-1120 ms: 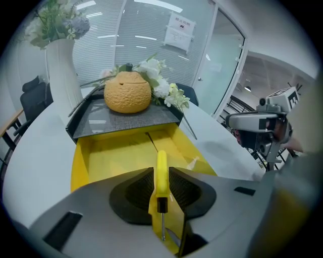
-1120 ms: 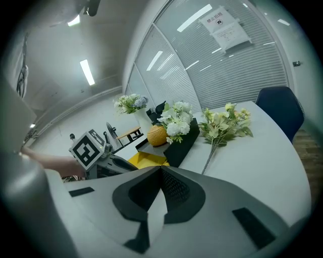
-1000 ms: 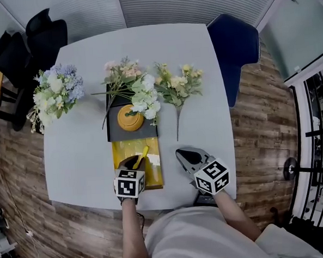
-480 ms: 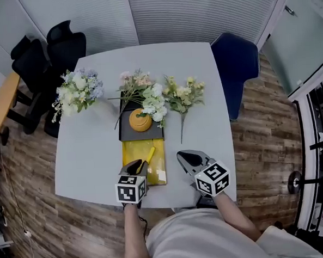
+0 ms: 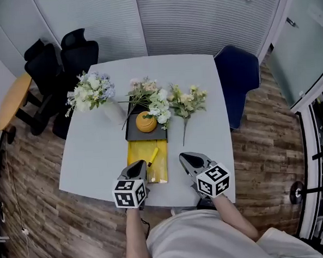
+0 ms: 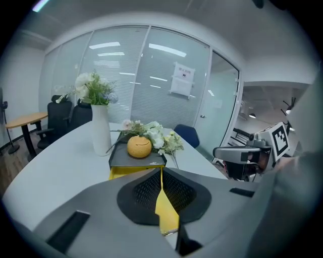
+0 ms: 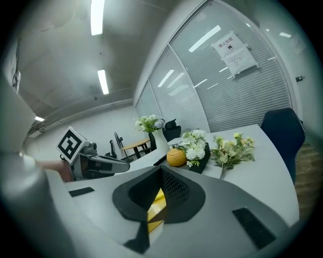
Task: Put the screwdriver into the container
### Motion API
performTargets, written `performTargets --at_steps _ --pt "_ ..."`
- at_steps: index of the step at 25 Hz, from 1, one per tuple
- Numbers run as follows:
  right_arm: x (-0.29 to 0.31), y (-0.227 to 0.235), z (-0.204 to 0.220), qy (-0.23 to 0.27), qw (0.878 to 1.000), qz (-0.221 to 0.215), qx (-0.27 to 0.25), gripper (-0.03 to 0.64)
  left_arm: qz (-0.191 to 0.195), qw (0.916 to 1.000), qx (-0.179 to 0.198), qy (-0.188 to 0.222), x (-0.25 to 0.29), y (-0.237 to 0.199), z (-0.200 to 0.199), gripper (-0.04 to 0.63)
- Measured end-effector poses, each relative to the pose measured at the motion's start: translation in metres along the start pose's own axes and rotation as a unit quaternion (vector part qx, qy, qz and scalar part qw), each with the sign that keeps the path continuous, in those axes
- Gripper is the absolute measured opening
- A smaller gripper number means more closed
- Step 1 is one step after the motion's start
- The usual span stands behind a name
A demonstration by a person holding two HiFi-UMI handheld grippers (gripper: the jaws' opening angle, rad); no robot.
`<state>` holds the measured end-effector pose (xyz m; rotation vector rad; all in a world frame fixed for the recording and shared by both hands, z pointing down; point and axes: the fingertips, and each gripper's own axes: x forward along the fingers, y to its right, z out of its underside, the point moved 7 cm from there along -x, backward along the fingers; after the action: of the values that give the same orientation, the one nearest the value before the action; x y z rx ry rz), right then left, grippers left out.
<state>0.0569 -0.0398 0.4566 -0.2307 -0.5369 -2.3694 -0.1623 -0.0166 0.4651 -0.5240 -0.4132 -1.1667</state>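
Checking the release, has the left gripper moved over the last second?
Yes. The left gripper has pulled back toward the person: its marker cube overlapped the near corner of the flat yellow tray before, and now sits mostly past its near edge.

A white table [image 5: 92, 152] stands on a wood floor [image 5: 42, 225]. At its near edge lies a yellow container [image 5: 161, 172] with the screwdriver [image 5: 152, 155] inside it, slanted. Touching the container's far end is a dark tray [image 5: 137, 135] holding an orange ball [image 5: 146, 123] and flowers [image 5: 157, 104]. A loose spray [image 5: 186, 102] lies right of the tray and a vase [image 5: 114, 109] of blooms stands left. The left gripper [image 5: 137, 166] overlaps the container's near left corner. The right gripper [image 5: 186, 158] sits just beside the container's right edge. Both look closed. 2 black chairs [image 5: 64, 55] stand at far left and 1 blue chair [image 5: 237, 77] at right.
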Motion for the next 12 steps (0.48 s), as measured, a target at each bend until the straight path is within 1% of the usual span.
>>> performTargets --at_steps 4,7,12 --pt "-0.005 -0.005 0.001 0.003 1.000 -0.003 0.002 0.015 -0.003 0.9998 -0.012 0.016 -0.012 0.002 0.001 0.012" --pt "-0.007 -0.009 0.003 0.003 1.000 -0.008 0.002 0.015 0.000 0.9996 -0.023 0.019 -0.016 0.004 0.004 0.012" --pt "-0.008 -0.013 0.006 0.002 1.000 -0.014 0.002 0.015 -0.003 0.9994 -0.026 0.021 -0.022 0.004 0.008 0.011"
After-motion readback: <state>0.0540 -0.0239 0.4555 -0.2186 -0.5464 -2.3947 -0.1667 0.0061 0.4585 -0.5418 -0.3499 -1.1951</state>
